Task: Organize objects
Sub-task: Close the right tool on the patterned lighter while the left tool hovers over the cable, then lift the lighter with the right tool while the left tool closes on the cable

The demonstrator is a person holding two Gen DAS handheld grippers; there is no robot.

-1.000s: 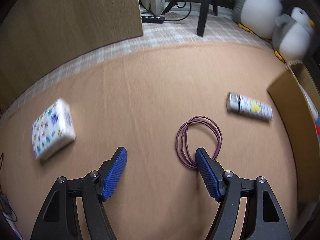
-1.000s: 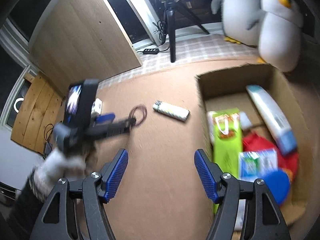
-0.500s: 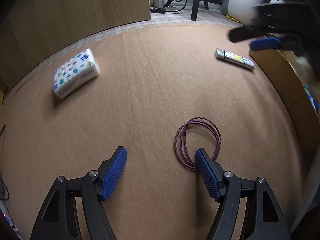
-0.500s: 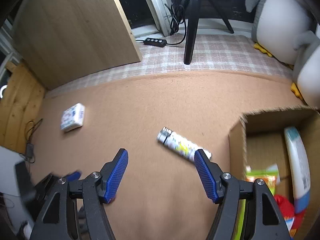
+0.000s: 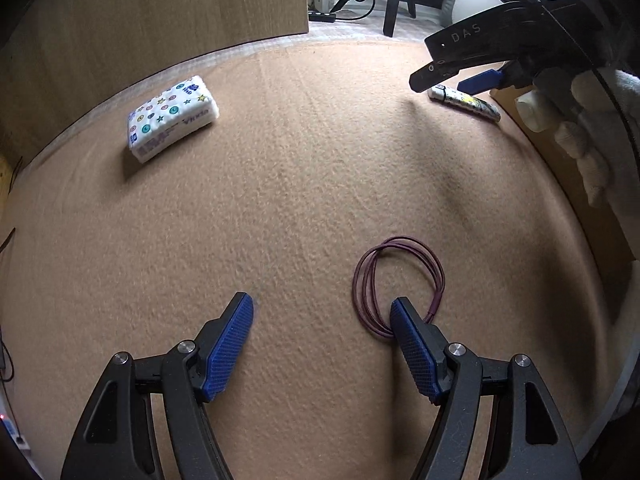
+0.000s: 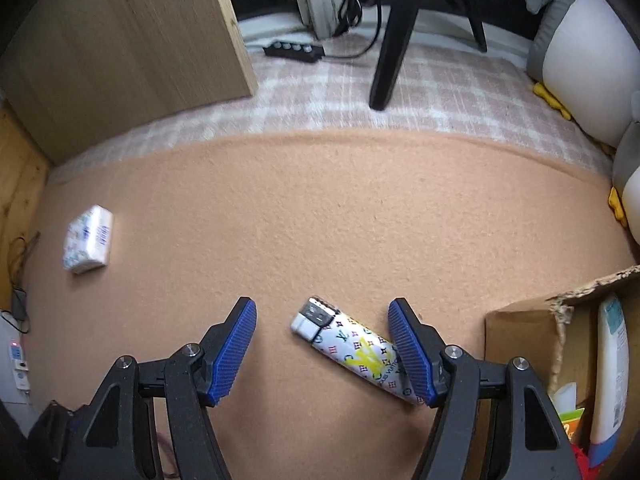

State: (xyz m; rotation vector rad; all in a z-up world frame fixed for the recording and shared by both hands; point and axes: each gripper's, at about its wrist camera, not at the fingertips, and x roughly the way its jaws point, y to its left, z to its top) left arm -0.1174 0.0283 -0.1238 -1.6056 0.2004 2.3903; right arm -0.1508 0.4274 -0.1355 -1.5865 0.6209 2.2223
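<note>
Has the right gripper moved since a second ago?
Yes. The right gripper has swung off the cardboard box and come down over the lighter, which now lies between its open fingers.

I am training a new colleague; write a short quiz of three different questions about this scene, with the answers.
1. True or false: the lighter already lies inside the cardboard box.
2. Which object lies partly around one finger of the left gripper?
A. the tissue pack
B. the purple cord loop
C. a spoon
3. Fill in: the right gripper is ___, with the lighter between its fingers but not yet pinched.

Key
1. False: it lies on the tan mat, beside the box.
2. B
3. open
</note>
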